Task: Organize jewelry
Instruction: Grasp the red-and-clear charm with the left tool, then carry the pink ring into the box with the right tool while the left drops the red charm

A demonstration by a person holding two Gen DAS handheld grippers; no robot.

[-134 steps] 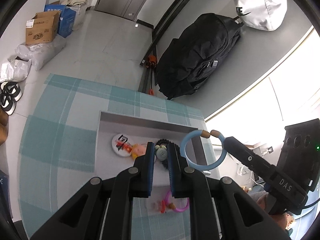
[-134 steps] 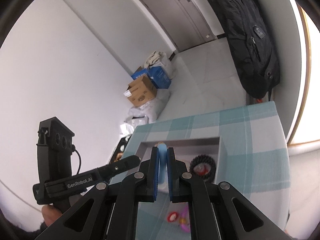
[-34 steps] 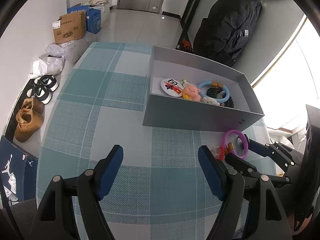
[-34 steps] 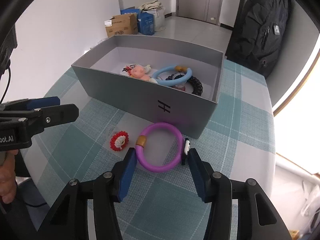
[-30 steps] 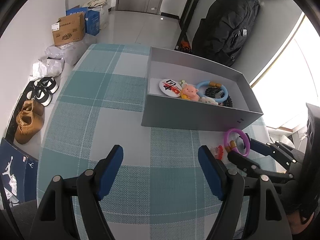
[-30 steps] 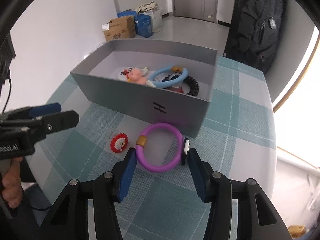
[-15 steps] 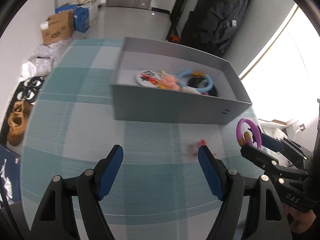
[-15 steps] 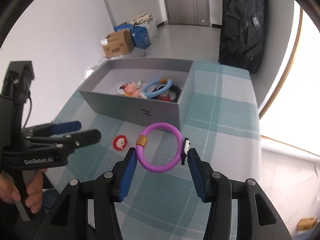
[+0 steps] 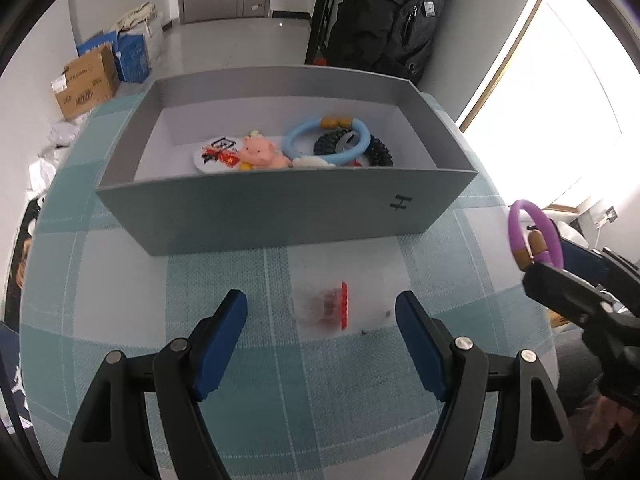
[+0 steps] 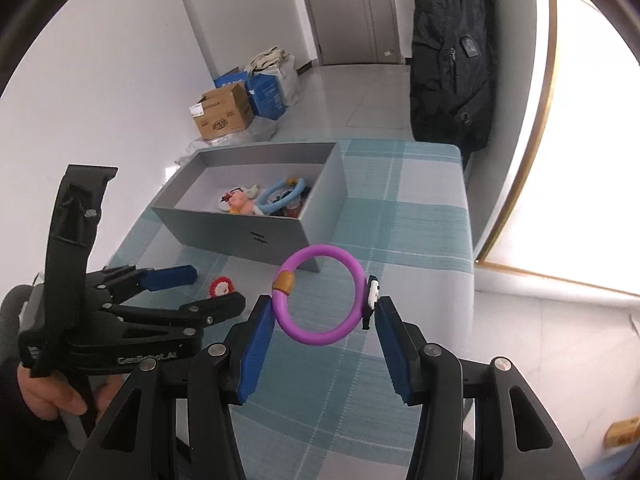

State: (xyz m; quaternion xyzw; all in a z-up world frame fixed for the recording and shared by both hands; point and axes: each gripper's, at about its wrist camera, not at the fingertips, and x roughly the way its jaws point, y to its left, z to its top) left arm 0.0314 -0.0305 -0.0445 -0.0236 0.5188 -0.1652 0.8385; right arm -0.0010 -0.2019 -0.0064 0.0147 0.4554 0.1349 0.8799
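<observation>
Lifted off the checked cloth (image 10: pixel 404 216) now, the purple ring (image 10: pixel 320 294) is riding clamped in the right gripper (image 10: pixel 322 316), heading boxward; left gripper (image 9: pixel 320 308), jaws spread, is closing over the red charm (image 9: pixel 342 306). Next: clearing the grey box (image 10: pixel 256 236) wall.

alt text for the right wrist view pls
The right gripper holds a purple ring bracelet above a teal checked tablecloth. Beyond it sits an open grey box of trinkets; the open left gripper hovers near a small red ornament.
</observation>
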